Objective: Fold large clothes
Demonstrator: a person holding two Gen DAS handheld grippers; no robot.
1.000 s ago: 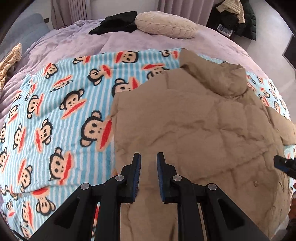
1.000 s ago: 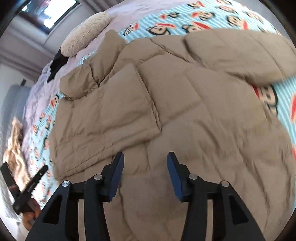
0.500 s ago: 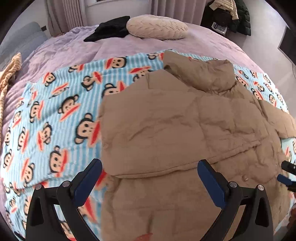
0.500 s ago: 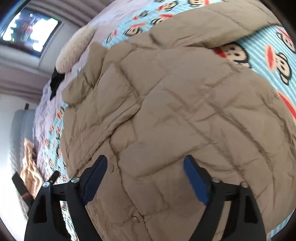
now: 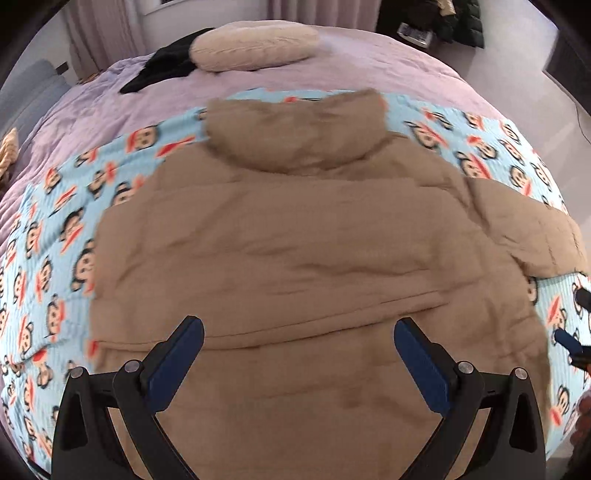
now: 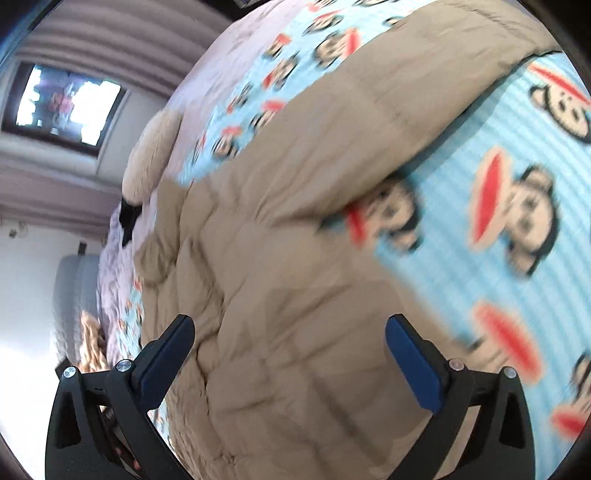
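Lilac bedding (image 5: 332, 77) carries a blue striped blanket (image 5: 55, 229) printed with cartoon monkey faces; no writing or brand name is readable. On that blanket lies the tan puffer jacket (image 5: 295, 251), one sleeve (image 6: 369, 122) stretched out sideways. Both the left gripper (image 5: 299, 350) and right gripper (image 6: 290, 343) hover over it, fingers spread wide, holding nothing.

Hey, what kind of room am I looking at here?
Most likely a bedroom: a bed under a lilac cover with a cream pillow at its head, a monkey-print blanket spread on it, and curtains behind.
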